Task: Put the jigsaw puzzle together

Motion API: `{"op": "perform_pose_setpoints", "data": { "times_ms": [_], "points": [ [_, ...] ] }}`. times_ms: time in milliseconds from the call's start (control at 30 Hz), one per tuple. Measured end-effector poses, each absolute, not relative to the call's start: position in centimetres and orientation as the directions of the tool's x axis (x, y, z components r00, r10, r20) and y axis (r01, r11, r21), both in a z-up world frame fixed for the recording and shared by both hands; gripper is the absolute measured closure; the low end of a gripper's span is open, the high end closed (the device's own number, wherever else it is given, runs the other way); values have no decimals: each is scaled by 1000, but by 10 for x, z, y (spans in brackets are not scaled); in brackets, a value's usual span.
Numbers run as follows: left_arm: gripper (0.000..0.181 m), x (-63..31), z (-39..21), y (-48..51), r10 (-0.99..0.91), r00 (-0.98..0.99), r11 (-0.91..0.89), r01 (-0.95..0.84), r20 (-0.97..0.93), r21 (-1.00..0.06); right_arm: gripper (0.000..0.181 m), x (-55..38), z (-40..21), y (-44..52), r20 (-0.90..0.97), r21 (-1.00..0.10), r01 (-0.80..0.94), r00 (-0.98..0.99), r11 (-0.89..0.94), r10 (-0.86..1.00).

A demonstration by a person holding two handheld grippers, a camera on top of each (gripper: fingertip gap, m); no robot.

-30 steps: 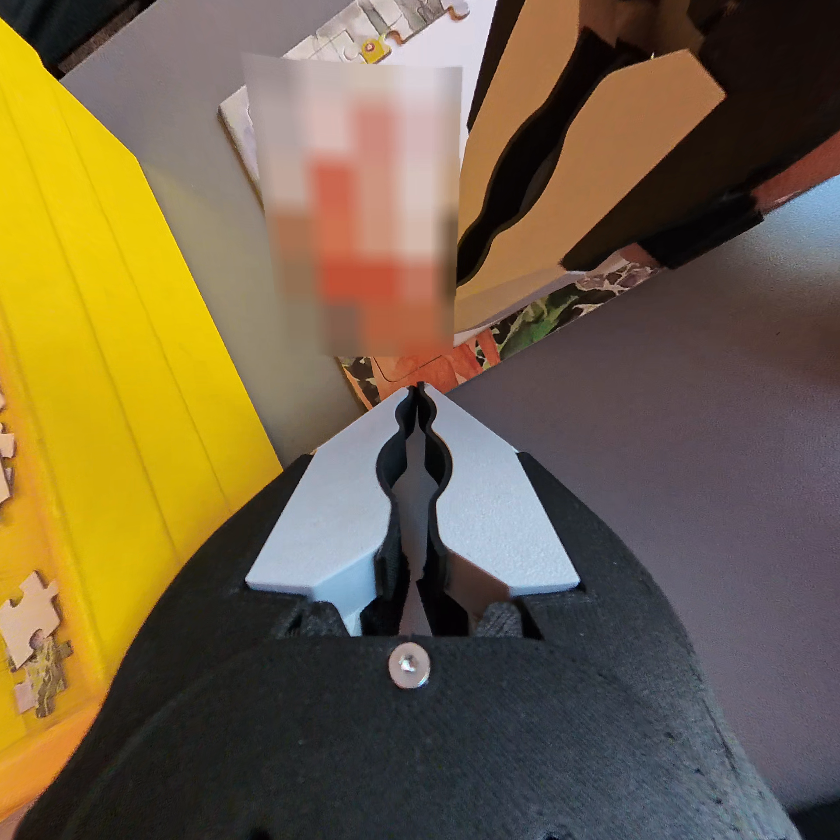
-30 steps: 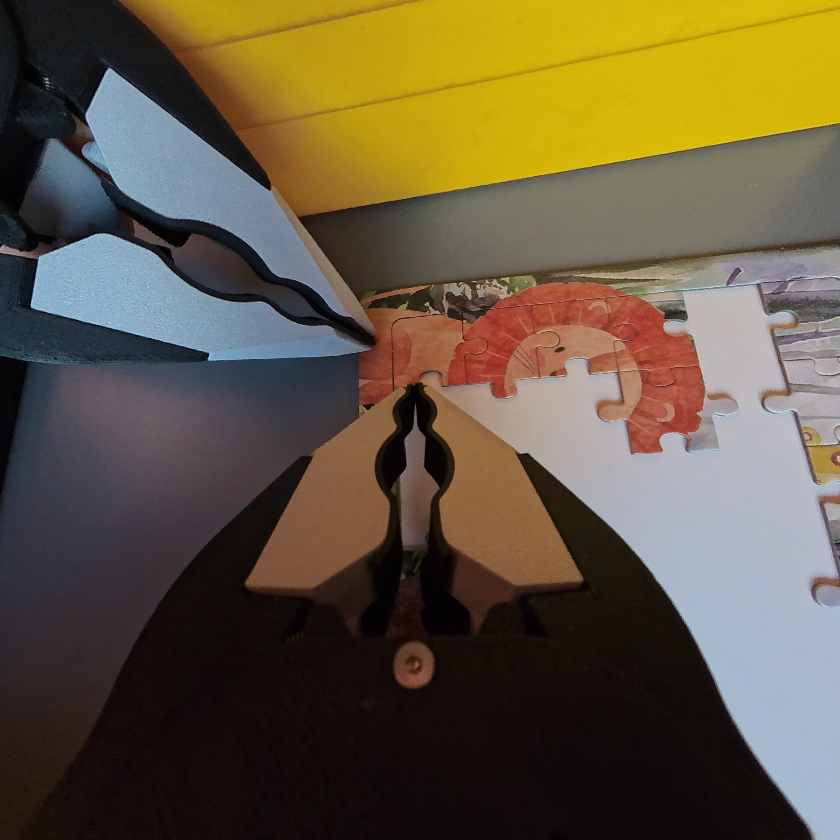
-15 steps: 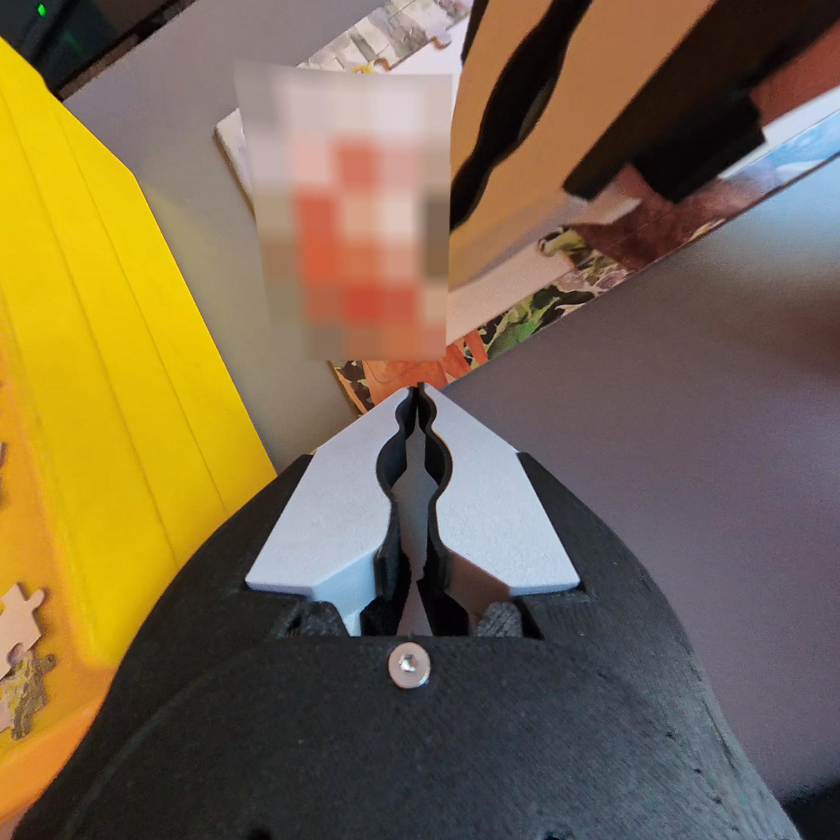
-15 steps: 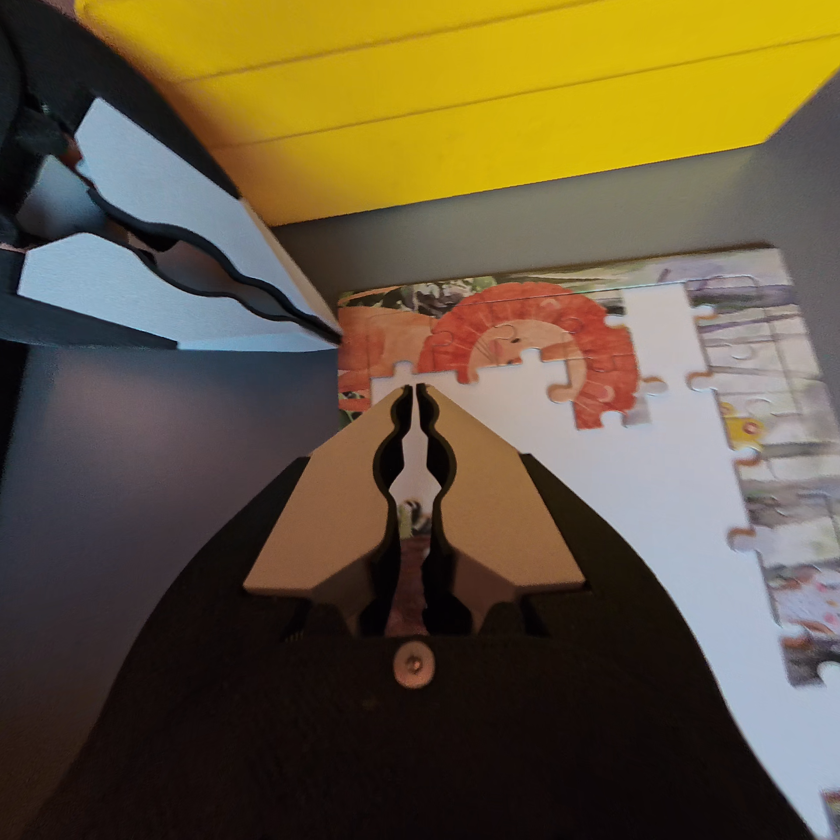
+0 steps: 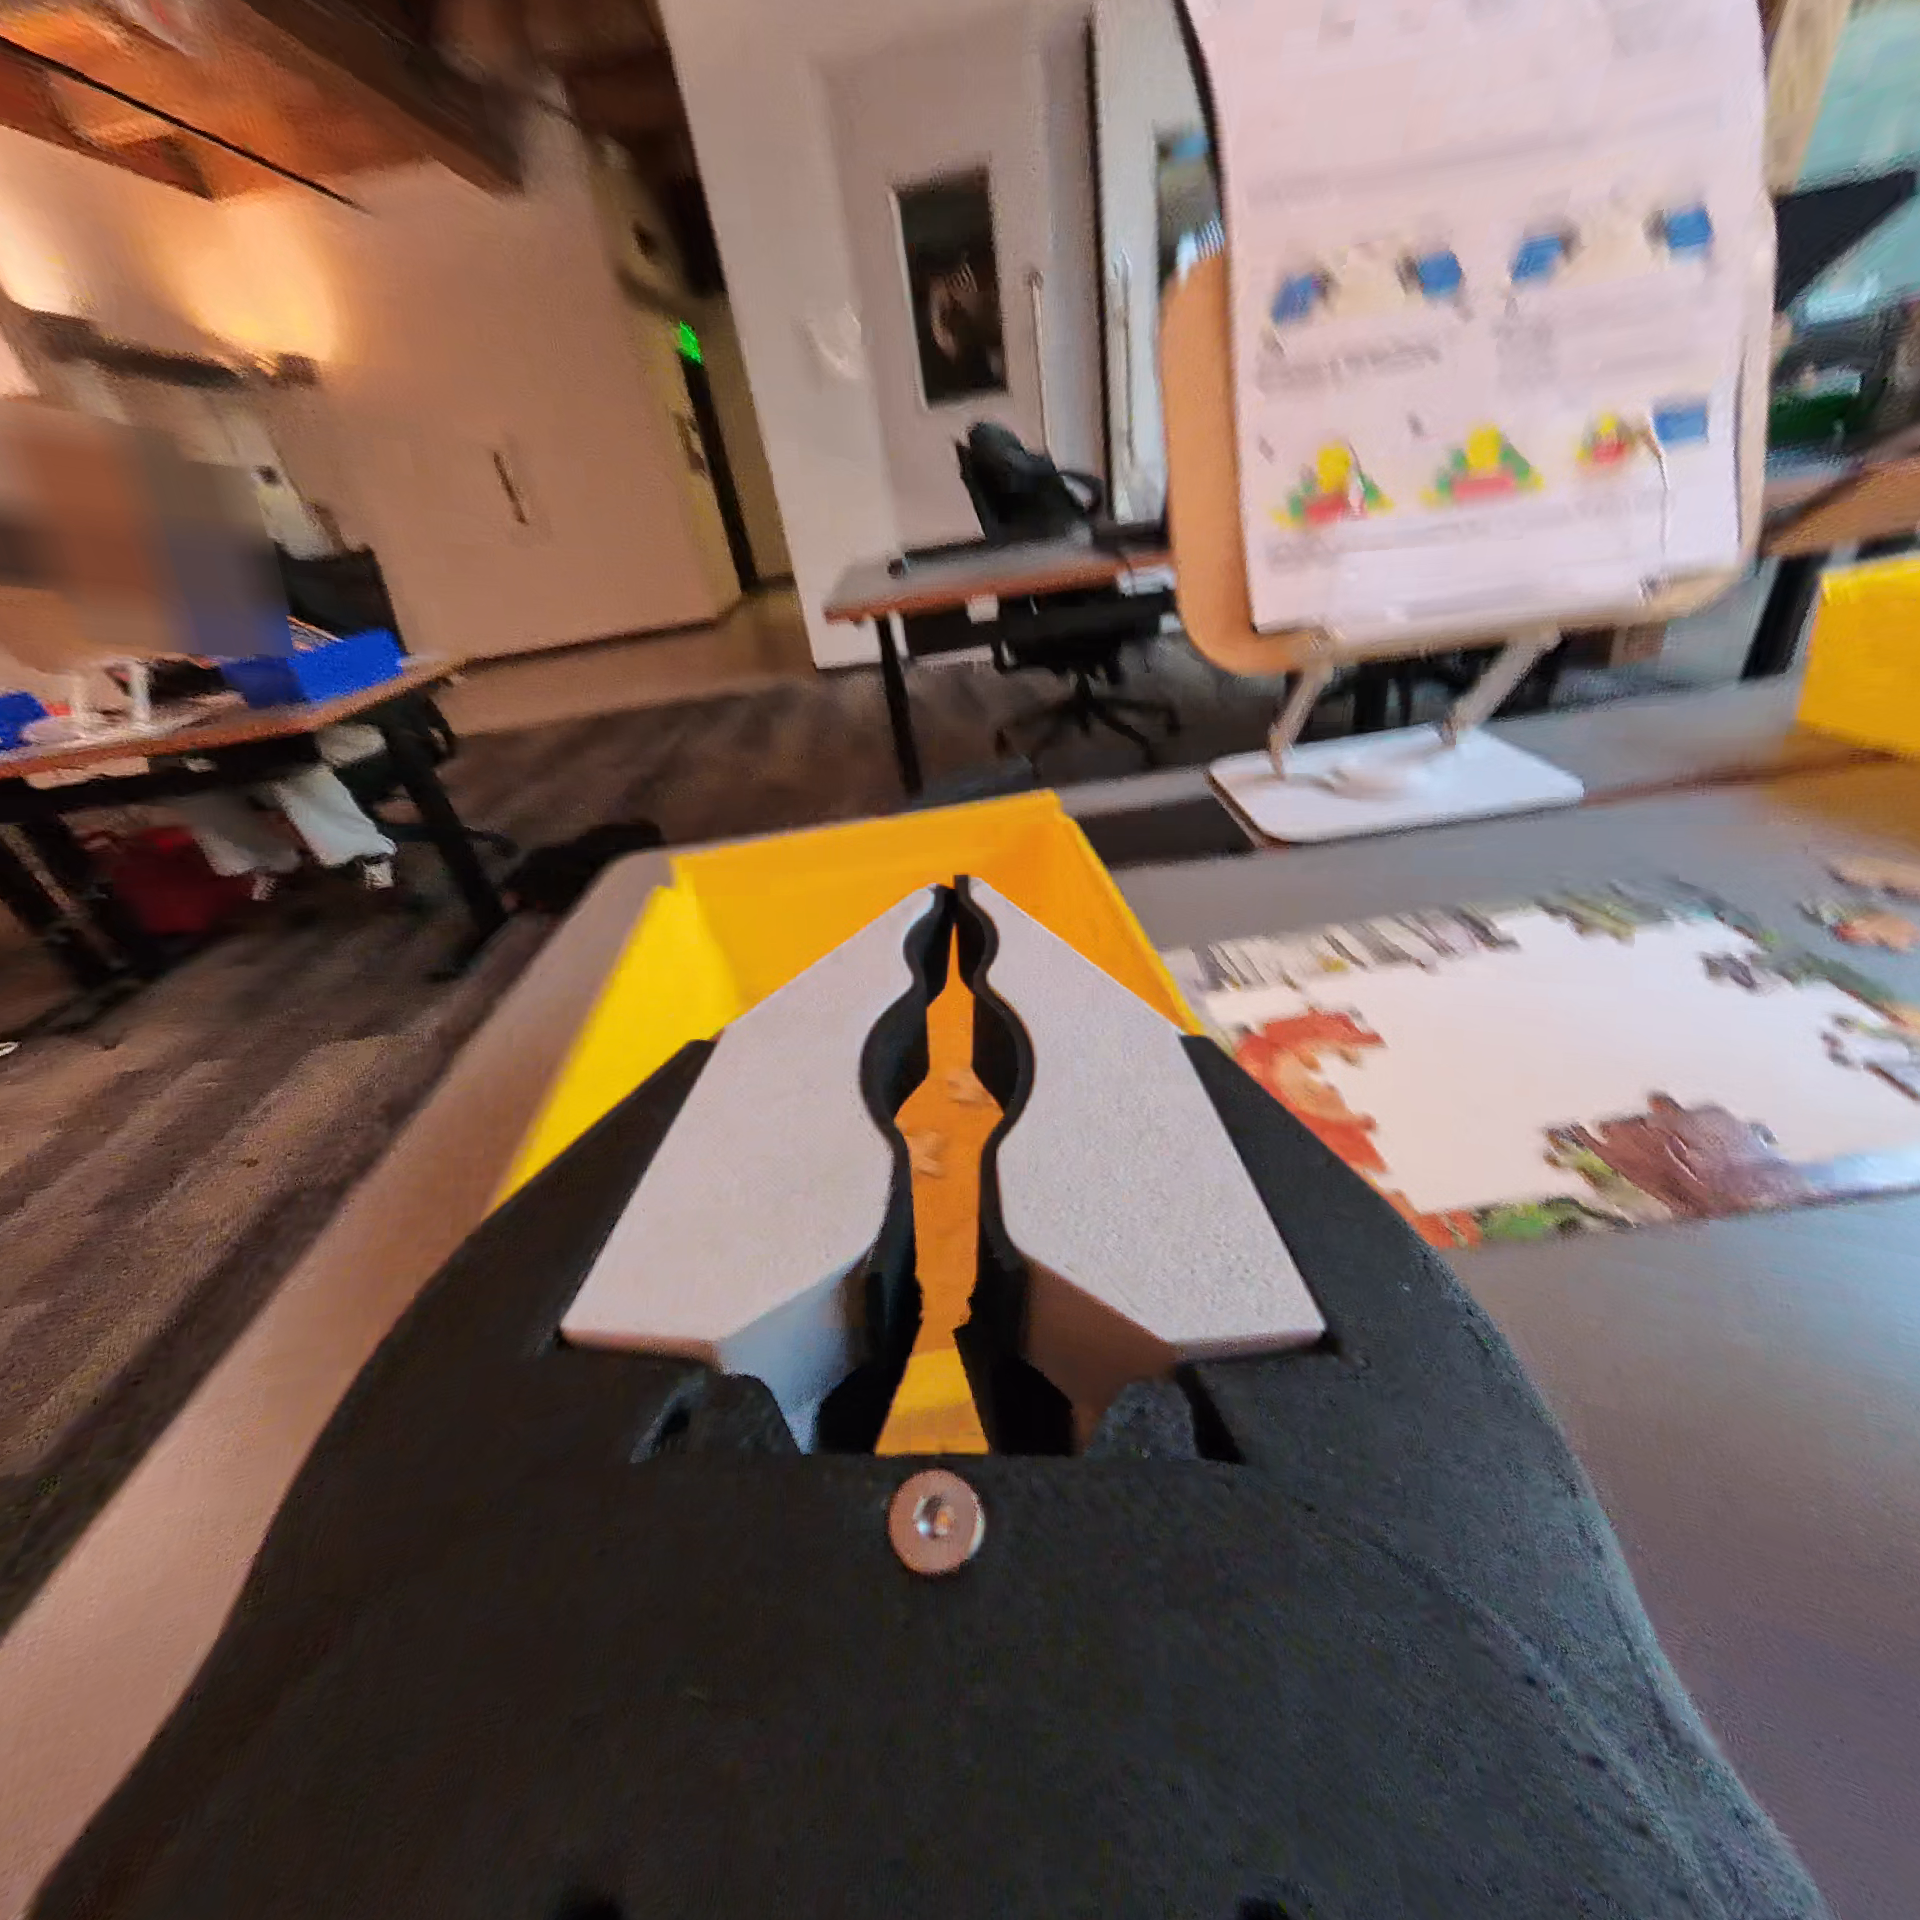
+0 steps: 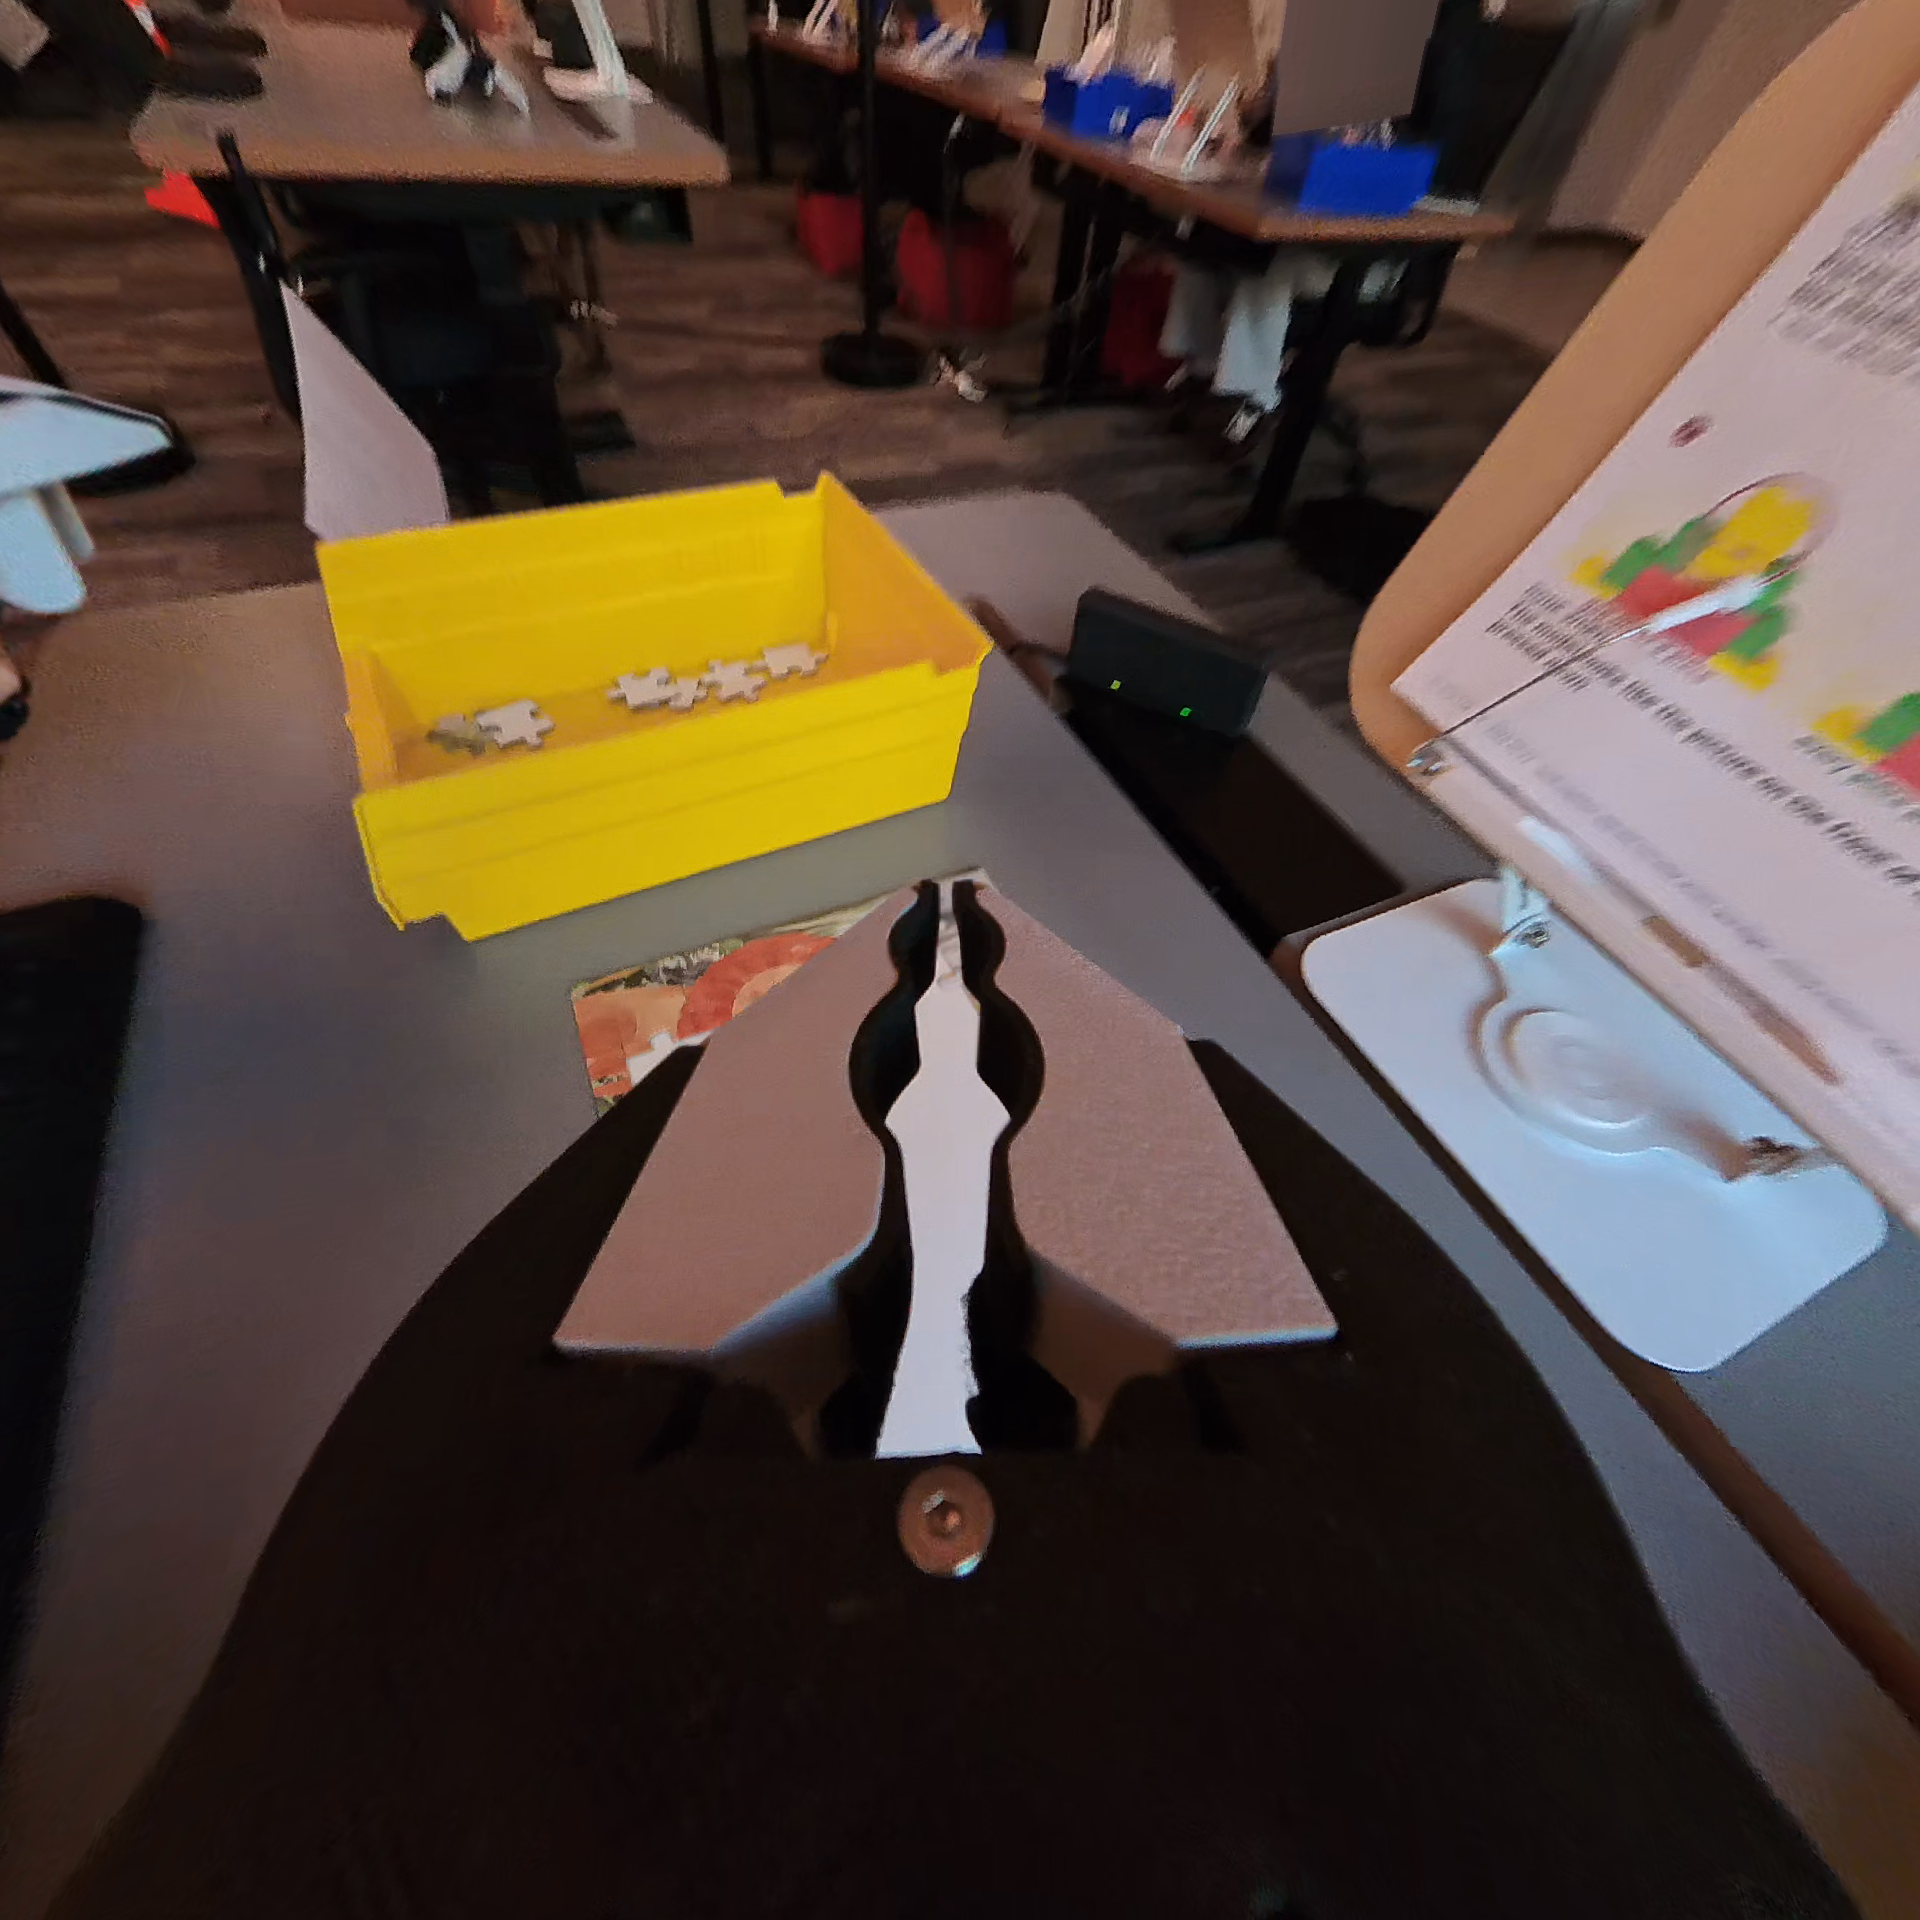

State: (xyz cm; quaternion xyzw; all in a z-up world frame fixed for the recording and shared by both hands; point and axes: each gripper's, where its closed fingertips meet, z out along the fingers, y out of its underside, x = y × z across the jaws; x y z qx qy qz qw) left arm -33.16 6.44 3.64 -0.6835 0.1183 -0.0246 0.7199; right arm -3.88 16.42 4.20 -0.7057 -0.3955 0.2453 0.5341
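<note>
The jigsaw puzzle (image 5: 1507, 1049) lies flat on the grey table, a white board with picture pieces along its edges and an orange lion part (image 5: 1309, 1070) at its near left corner. That corner also shows in the right wrist view (image 6: 665, 997). A yellow bin (image 6: 644, 821) holds several loose pieces (image 6: 675, 688). My left gripper (image 5: 954, 888) is shut and empty, raised over the near end of the bin (image 5: 862, 842). My right gripper (image 6: 940, 888) is shut and empty, raised above the puzzle, with the bin beyond it.
A white stand base (image 6: 1579, 1122) carries a tan board with an instruction sheet (image 5: 1486, 312) behind the puzzle. A black box with green lights (image 6: 1164, 665) sits right of the bin. A second yellow bin (image 5: 1860, 665) is at the far right. Desks and chairs stand beyond the table. About 30 centimetres separates my left fingertips from my right.
Both grippers have lifted away from the puzzle's lion corner and tilted up, so the room shows. The left one now points along the yellow bin. Both stayed shut.
</note>
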Motion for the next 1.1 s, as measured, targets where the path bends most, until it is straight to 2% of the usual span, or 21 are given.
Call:
{"op": "perform_pose_setpoints", "data": {
  "times_ms": [67,133,167,267,367,433,533,667,700,833,933,1000,1100],
  "points": [
    [181,-364,54,62,-201,973,60,-100,-110,-993,178,-28,59,160,77,-960,263,582,-97,809],
    [181,-386,42,73,-210,962,-115,-203,-176,-972,177,-20,68,158,76,-965,245,595,-91,800],
    [172,-393,31,80,-224,948,-218,-274,-226,-937,176,-17,70,158,78,-966,243,600,-89,796],
    [154,-393,-10,97,-375,895,-478,-411,-242,-776,174,-12,66,161,75,-962,251,611,-103,788],
    [152,-386,-50,113,-450,885,-675,-424,-118,-603,172,-12,60,162,71,-954,273,610,-125,789],
    [151,-386,-75,118,-441,893,-786,-430,-85,-445,171,-14,57,161,76,-949,289,603,-128,794],
    [148,-387,-106,125,-414,906,-871,-422,-88,-250,171,-16,54,159,89,-942,312,592,-126,801],
    [129,-402,-135,125,-345,928,-936,-350,-141,-17,170,-19,49,157,100,-931,342,578,-130,810],
    [130,-405,-141,124,-319,937,-947,-319,-140,26,170,-20,48,157,103,-928,349,574,-129,812],
    [129,-410,-156,127,-228,964,-973,-222,-134,63,170,-24,50,153,103,-929,349,558,-120,824],
    [129,-421,-161,127,-228,954,-973,-215,-194,86,171,-29,54,150,90,-936,332,540,-113,837],
    [139,-417,-164,125,-223,961,-973,-211,-163,89,170,-29,53,150,101,-932,345,541,-110,835],
    [138,-417,-164,124,-204,968,-977,-192,-145,90,170,-29,52,150,105,-930,351,540,-110,835]
  ]
}}
